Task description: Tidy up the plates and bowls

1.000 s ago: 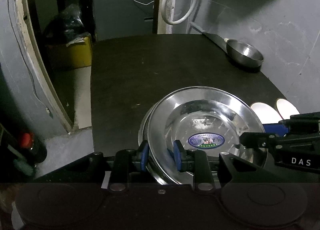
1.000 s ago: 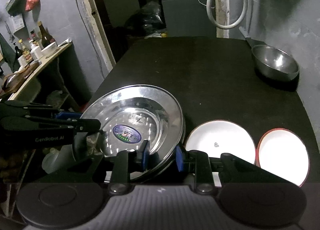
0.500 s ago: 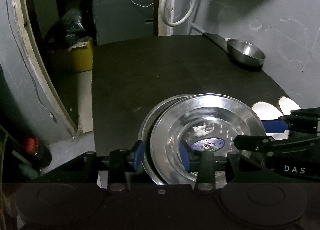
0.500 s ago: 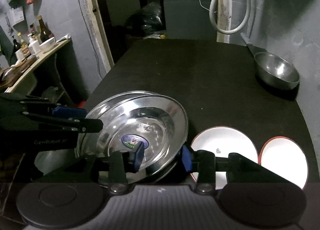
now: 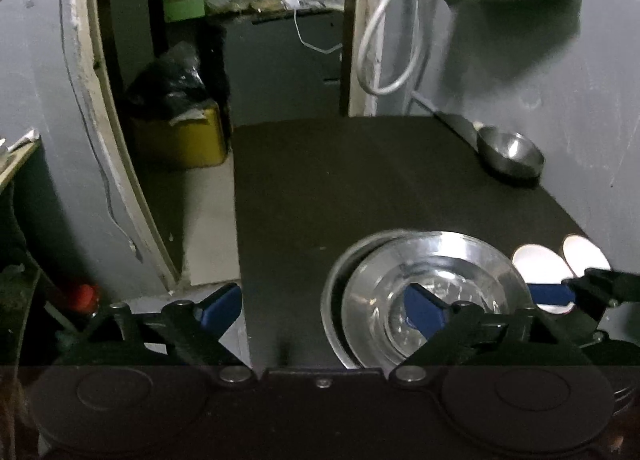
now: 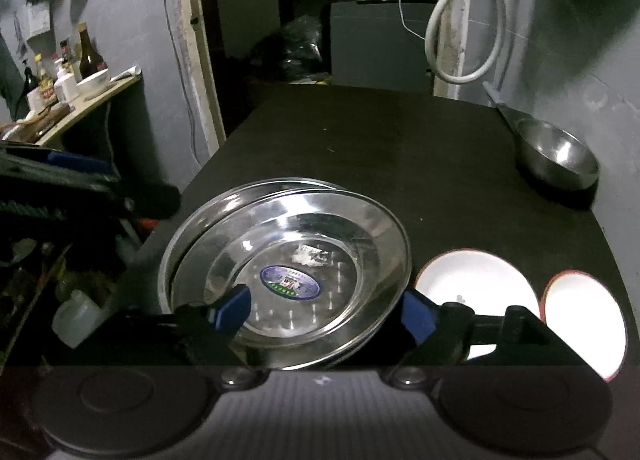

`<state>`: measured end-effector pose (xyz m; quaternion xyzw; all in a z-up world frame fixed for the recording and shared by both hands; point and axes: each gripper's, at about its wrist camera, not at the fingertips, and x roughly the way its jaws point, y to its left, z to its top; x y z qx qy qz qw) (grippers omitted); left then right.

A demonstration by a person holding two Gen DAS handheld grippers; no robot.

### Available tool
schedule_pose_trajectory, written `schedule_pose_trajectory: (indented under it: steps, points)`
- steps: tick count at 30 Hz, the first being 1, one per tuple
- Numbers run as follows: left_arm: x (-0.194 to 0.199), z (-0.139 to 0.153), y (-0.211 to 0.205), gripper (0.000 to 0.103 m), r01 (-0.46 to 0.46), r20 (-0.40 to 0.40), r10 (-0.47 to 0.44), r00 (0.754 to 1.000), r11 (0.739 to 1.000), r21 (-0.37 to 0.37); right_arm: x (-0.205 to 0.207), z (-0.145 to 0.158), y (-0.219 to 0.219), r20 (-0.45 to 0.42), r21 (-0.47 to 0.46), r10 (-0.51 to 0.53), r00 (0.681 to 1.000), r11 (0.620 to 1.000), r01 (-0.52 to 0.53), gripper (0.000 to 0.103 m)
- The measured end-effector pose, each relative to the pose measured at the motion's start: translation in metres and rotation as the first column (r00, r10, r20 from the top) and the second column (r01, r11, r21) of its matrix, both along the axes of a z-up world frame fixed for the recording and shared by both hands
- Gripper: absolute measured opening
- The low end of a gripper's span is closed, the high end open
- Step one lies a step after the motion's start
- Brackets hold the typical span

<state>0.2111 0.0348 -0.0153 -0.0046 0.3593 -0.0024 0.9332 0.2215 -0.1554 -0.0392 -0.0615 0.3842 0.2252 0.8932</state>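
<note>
The jaws of the left gripper (image 5: 322, 310) are opening and already stand wide apart, gripping nothing; its right blue pad sits over the near inner face of the steel plate (image 5: 436, 288), the left pad out past the worktop's (image 5: 360, 172) left edge. The jaws of the right gripper (image 6: 326, 310) are opening too, spread to either side of the plate's near rim without pressing on it.

The steel plate, with an oval sticker at its centre, rests askew on a second steel plate (image 6: 240, 196), whose rim shows as a crescent at the back and left. Both lie at the near left of the dark worktop. Just to their right sit two white plates with red rims, the nearer white plate (image 6: 476, 280) and the outer white plate (image 6: 584, 312), side by side. Well apart, at the far right by the wall, stands a steel bowl (image 6: 558, 152).
</note>
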Motion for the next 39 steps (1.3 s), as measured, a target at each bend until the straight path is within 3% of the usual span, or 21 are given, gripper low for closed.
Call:
schedule_pose_trajectory:
  steps: [4,10,14,21,24,26,31,33,36,39]
  points:
    - [-0.011,0.013,0.004,0.100,-0.018,0.039,0.019,0.999,1.000,-0.016,-0.011,0.010,-0.002,0.049,-0.018,-0.019,0.999,1.000,0.020,0.100]
    - [-0.029,0.027,0.003,0.100,-0.014,0.060,0.014,0.998,1.000,-0.008,-0.015,0.028,-0.008,0.087,0.006,-0.056,0.995,0.998,0.056,0.100]
    - [-0.045,0.043,0.005,0.102,0.001,0.089,0.003,0.996,0.999,-0.046,-0.038,0.053,-0.023,0.123,0.031,-0.099,0.987,0.995,0.095,0.100]
    - [-0.052,0.086,-0.011,0.102,0.090,0.199,-0.063,0.978,0.987,-0.129,-0.081,0.136,-0.079,0.169,0.132,-0.276,0.946,0.958,0.256,0.103]
    - [-0.051,0.112,-0.022,0.102,0.163,0.239,-0.132,0.962,0.980,-0.116,-0.096,0.177,-0.108,0.144,0.158,-0.323,0.935,0.941,0.301,0.103]
    - [-0.045,0.135,-0.029,0.102,0.226,0.258,-0.200,0.945,0.971,-0.074,-0.101,0.208,-0.128,0.103,0.178,-0.309,0.945,0.941,0.289,0.103]
    - [-0.010,0.195,-0.052,0.102,0.328,0.252,-0.331,0.909,0.943,0.053,-0.080,0.276,-0.146,0.101,0.122,-0.283,0.954,0.955,0.271,0.103]
    - [0.015,0.217,-0.058,0.102,0.346,0.226,-0.343,0.912,0.938,0.028,-0.061,0.292,-0.146,0.092,0.103,-0.297,0.950,0.952,0.288,0.103]
    - [0.055,0.238,-0.065,0.102,0.359,0.182,-0.347,0.920,0.932,-0.040,-0.022,0.296,-0.142,0.067,0.097,-0.318,0.946,0.945,0.311,0.103]
    - [0.099,0.240,-0.078,0.102,0.324,0.139,-0.316,0.939,0.945,-0.040,0.027,0.273,-0.143,-0.015,0.143,-0.352,0.936,0.926,0.350,0.103]
